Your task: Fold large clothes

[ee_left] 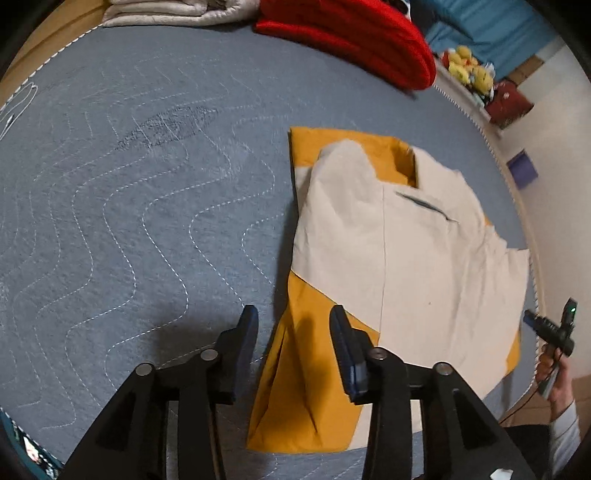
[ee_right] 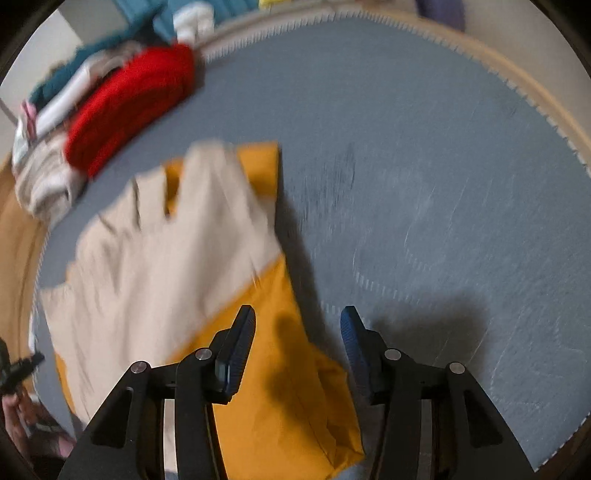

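Observation:
A cream and mustard-yellow garment (ee_left: 388, 258) lies partly folded on the blue-grey quilted mat (ee_left: 129, 203). My left gripper (ee_left: 293, 317) is open, its fingers astride the garment's near yellow end, just above the cloth. In the right wrist view the same garment (ee_right: 166, 266) lies left of centre, blurred by motion. My right gripper (ee_right: 297, 319) is open and empty over a yellow end of the garment, nothing between its fingers. The person's other hand with a gripper handle shows at the right edge (ee_left: 554, 332).
A folded red garment (ee_left: 354, 33) and a folded cream one (ee_left: 166, 11) lie at the mat's far edge. Plush toys (ee_left: 469, 70) sit on a shelf beyond. The mat's stitched edge (ee_left: 517, 206) runs close to the garment's right side.

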`<state>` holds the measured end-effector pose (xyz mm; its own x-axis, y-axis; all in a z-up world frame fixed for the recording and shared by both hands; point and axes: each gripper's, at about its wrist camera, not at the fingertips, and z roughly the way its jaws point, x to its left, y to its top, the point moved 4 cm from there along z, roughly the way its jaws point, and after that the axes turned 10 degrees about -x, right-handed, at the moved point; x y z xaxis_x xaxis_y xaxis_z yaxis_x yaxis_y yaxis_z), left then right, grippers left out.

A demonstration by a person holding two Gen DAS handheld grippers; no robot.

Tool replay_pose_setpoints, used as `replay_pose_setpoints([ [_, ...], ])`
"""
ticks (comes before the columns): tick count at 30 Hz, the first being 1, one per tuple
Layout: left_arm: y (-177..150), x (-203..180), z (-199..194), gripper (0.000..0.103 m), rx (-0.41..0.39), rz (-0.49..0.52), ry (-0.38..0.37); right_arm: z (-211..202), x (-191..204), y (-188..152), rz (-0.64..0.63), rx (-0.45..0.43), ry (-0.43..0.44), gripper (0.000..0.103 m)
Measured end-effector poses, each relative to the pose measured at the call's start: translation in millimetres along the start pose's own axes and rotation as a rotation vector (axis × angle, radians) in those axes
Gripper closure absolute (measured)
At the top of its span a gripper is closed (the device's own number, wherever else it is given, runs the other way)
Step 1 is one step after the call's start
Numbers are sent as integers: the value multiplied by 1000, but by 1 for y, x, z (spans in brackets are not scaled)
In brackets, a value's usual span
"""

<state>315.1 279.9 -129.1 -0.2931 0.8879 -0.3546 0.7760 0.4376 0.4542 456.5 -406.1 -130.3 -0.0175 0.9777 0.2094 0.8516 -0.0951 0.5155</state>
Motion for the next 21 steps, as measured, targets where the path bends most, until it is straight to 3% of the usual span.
replay_pose_setpoints([
  [8,14,2,31,60,-12,-59,-9,31,8,4,14,26,61,53],
  [13,20,0,44,60,-18,-58,-22,45,24,5,-55,42,67,54],
  [14,22,-1,45,60,-19,-61,-34,47,27,5,-74,47,66,58],
  [15,23,-2,46,60,-21,-61,-44,47,30,5,-87,38,66,79],
  [16,24,-4,48,62,-23,-53,-58,45,33,6,-100,30,65,89],
  [17,24,-6,50,62,-20,-45,-65,41,39,8,-120,12,64,92],
  [18,24,-9,52,64,-17,-31,-69,37,45,10,-139,-9,68,95],
  [21,27,-16,55,99,-22,14,-78,21,65,16,-205,-79,86,98],
])
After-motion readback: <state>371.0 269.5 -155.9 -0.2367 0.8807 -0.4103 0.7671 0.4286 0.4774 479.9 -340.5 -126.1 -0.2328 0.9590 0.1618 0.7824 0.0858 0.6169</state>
